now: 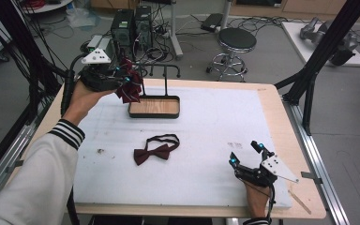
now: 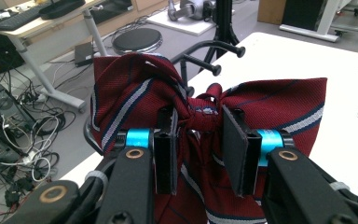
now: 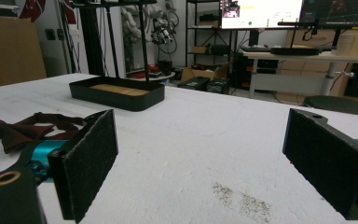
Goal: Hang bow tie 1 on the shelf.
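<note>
Striped bow tie [image 2: 205,112], pinched at its knot by your left fingers [image 2: 166,149], hangs beside the stand [image 1: 165,77]; next, hook it over a peg. Right fingers [image 3: 86,161] wide, idle.

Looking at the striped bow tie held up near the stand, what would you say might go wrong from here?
The left gripper pinches the striped bow tie only around its knot, so the fabric might slip out. The stand's hooks sit close behind it; a wing could snag or miss them. The tray under the stand looks light and might shift if bumped.
</note>
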### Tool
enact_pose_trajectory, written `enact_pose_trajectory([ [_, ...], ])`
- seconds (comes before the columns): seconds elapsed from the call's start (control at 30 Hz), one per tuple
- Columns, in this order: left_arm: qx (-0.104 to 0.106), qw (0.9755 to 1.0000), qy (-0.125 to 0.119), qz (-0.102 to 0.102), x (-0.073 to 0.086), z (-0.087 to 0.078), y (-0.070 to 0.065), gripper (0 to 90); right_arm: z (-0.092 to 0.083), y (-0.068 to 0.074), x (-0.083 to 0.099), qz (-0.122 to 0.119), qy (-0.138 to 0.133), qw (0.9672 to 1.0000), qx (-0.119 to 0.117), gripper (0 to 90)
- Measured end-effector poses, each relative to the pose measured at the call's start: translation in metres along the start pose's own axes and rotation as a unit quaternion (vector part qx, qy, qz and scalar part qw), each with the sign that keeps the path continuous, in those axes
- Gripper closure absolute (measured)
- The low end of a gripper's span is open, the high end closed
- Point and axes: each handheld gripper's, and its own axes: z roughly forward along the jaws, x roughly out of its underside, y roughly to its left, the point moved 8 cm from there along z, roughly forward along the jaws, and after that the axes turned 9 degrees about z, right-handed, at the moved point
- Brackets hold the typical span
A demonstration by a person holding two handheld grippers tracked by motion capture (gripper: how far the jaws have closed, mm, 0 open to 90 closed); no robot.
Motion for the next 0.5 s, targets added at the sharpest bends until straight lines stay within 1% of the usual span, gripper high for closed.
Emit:
enact_pose_trajectory([
  [0.17, -0.001, 1.0, 0.0, -0.003, -0.003, 0.001, 0.008, 67.4, 0.0, 0.0, 0.0, 0.002, 0.0, 1.0, -0.001, 9.6],
  [0.3, -0.002, 1.0, -0.005, -0.008, -0.002, 0.002, 0.015, 67.4, 0.0, 0.0, 0.0, 0.004, 0.0, 1.0, -0.001, 9.6],
  [0.4, -0.003, 0.9999, -0.006, -0.014, 0.0, 0.003, 0.021, 67.4, 0.0, 0.0, 0.0, 0.007, 0.001, 1.0, -0.001, 9.6],
  [0.47, -0.009, 0.9998, 0.0, -0.019, 0.004, 0.003, 0.029, 67.3, 0.0, 0.0, 0.0, 0.008, 0.001, 1.0, 0.0, 9.6],
  [0.5, -0.01, 0.9996, -0.003, -0.024, 0.005, 0.003, 0.032, 67.3, 0.0, 0.0, 0.0, 0.009, 0.001, 1.0, -0.002, 9.6],
])
